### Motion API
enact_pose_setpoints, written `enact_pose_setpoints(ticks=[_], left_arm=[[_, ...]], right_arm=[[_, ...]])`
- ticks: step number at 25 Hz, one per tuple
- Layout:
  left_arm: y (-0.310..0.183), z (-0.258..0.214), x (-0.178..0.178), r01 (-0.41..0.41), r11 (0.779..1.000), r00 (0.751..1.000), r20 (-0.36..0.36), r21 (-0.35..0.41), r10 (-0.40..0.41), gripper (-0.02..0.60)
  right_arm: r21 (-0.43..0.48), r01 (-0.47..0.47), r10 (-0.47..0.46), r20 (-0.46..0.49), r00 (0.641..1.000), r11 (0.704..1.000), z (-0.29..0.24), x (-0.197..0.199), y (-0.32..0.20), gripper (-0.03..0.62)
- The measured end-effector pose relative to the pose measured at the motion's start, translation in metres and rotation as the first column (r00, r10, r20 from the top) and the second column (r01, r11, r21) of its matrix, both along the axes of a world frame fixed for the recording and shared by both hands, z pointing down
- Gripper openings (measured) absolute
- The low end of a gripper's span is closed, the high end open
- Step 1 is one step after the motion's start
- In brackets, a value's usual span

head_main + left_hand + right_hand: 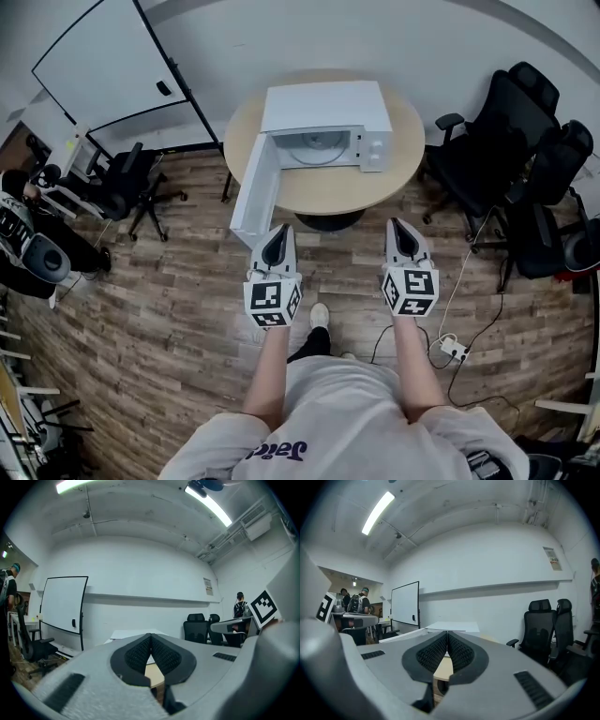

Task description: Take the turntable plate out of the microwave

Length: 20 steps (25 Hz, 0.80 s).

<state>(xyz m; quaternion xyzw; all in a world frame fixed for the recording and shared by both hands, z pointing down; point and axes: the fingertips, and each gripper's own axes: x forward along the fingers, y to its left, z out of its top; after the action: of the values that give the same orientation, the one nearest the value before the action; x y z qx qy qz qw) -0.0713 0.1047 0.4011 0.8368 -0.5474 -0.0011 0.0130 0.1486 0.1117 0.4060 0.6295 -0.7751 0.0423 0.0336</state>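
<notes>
Right under the camera is the person's pale shirt [347, 412]. Both forearms are stretched forward, each holding a tool out over the wooden floor [141, 309].

The left gripper [278, 230] is clenched, its ribbed black pads pressed flat against each other with nothing caught between them. It's the same on the other side: the right gripper [401, 226] is closed tight and empty. Both point roughly level, side by side but apart, aimed at the table ahead.

And there's the prize. The turntable plate [314, 148] sits inside the cavity of the white microwave [325, 108], a pale round disc lying flat on the oven floor, with neither tool touching it. The microwave door [255, 192] hangs wide open, swung out to the left past the table's rim, and its outer end comes close to the left gripper's tip.

The oven stands on a round wooden table [328, 192], which is otherwise bare on top.

Further out, a whiteboard [108, 66] on a black frame leans in at the upper left, with a black swivel chair [127, 178] below it. Black office chairs [497, 141] crowd the right side. A white power strip [454, 349] lies on the floor near the right arm, its cables trailing.
</notes>
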Motion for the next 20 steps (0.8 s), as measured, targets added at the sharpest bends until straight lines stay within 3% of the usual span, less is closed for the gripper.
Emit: enact_pose_setpoints(ticks=[7, 20], left_arm=[[-0.053, 0.007, 0.001, -0.019, 1.0, 1.0, -0.017, -0.017, 0.019, 0.014], [-0.133, -0.004, 0.008, -0.103, 0.995, 0.993, -0.054, 0.016, 0.104, 0.014]], right_arm=[[0.017, 0.081, -0.08, -0.007, 0.997, 0.997, -0.008, -0.029, -0.056, 0.017], [0.017, 0.095, -0.095, -0.022, 0.995, 0.995, -0.011, -0.06, -0.134, 0.017]])
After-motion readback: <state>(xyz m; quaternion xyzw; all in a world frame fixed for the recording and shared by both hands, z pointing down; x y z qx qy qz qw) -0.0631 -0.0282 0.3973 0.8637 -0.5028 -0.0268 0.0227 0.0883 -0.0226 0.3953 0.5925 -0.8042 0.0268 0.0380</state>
